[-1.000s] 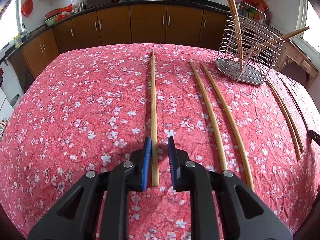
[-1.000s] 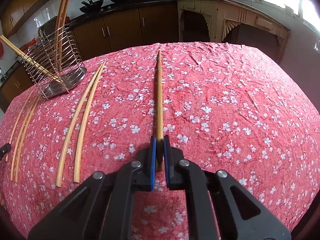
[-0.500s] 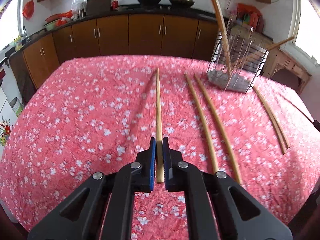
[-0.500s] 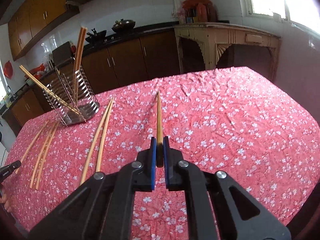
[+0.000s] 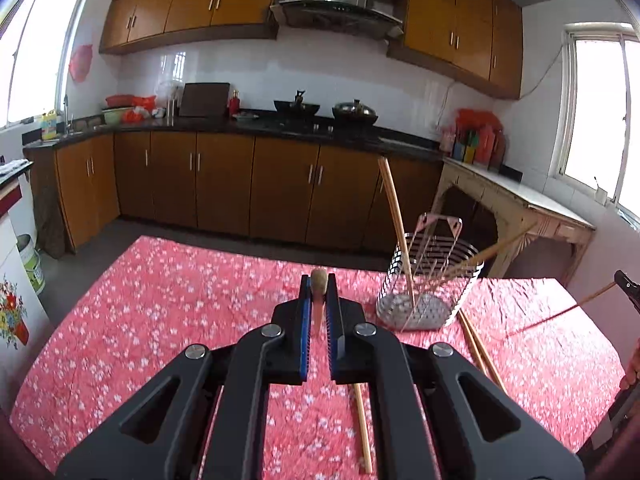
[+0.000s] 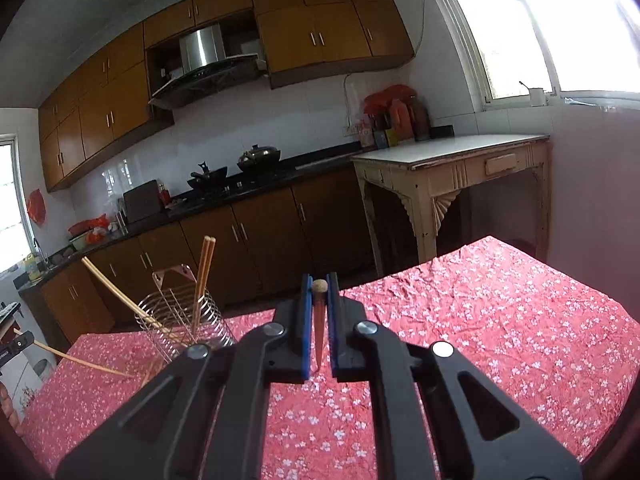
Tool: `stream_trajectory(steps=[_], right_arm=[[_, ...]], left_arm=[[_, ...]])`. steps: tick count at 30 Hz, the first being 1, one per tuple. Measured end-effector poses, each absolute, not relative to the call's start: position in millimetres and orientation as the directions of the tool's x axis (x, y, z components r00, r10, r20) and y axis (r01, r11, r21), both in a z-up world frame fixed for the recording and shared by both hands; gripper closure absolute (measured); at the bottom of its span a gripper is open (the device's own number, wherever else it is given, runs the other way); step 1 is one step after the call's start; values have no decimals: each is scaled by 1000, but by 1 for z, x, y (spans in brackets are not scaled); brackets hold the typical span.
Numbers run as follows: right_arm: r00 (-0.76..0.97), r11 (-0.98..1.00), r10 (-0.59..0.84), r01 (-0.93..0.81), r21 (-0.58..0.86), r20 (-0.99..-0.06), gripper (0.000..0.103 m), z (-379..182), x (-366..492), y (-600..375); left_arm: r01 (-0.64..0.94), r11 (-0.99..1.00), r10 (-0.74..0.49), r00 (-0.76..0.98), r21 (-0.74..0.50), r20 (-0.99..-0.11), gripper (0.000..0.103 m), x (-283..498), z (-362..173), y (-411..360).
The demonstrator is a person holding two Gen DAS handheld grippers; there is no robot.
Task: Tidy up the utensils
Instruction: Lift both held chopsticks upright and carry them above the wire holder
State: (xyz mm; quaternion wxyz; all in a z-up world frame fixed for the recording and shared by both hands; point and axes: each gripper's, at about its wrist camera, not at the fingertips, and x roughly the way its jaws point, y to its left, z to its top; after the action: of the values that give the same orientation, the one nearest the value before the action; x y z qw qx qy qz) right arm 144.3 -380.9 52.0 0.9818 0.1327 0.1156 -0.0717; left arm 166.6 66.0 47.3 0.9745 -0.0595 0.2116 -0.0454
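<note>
A: Below both grippers, a table under a red flowered cloth [image 5: 160, 312]. Ahead, past its far edge, brown kitchen cabinets [image 5: 224, 184] under a dark counter.

B: Next in size?

A: Wire utensil rack [image 5: 430, 276], ahead and to the right of the left gripper [image 5: 319, 300], standing on the cloth. Seen from the right wrist, ahead and to the left of the right gripper [image 6: 319, 304]. Chopsticks in rack [image 5: 396, 224] standing upright or leaning out over the rim.

B: And loose on the cloth?

A: Loose chopsticks [image 5: 478, 352] lying flat, right of the left gripper, near end just beside the rack's base. One more, single chopstick [image 5: 362, 428], partly hidden under the left gripper's right finger.

B: Left gripper?

A: Nearly closed, blue pads clamped on the left-held chopstick [image 5: 319, 280], pointing straight forward, butt end showing between the fingertips, off the cloth.

B: Right gripper?

A: Same: nearly closed, pinching the right-held chopstick [image 6: 320, 286], end-on to the camera, off the cloth. From the left wrist, far right, a thin chopstick slanting in from a dark gripper tip at the frame edge. From the right wrist, far left, a matching one.
</note>
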Motion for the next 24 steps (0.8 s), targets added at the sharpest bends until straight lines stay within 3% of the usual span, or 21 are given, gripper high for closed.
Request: stream_trajectory(steps=[8, 16, 24], right_arm=[[977, 963, -61, 112, 244, -206, 95, 98, 160, -368], [970, 957, 135, -76, 279, -201, 95, 167, 160, -341], [986, 950, 162, -142, 277, -49, 95, 211, 174, -310]], left_arm=[[62, 991, -103, 919, -119, -381, 96, 184, 73, 65], [141, 976, -192, 920, -168, -341, 96, 178, 119, 56], [207, 949, -256, 946, -239, -197, 96, 183, 170, 26]])
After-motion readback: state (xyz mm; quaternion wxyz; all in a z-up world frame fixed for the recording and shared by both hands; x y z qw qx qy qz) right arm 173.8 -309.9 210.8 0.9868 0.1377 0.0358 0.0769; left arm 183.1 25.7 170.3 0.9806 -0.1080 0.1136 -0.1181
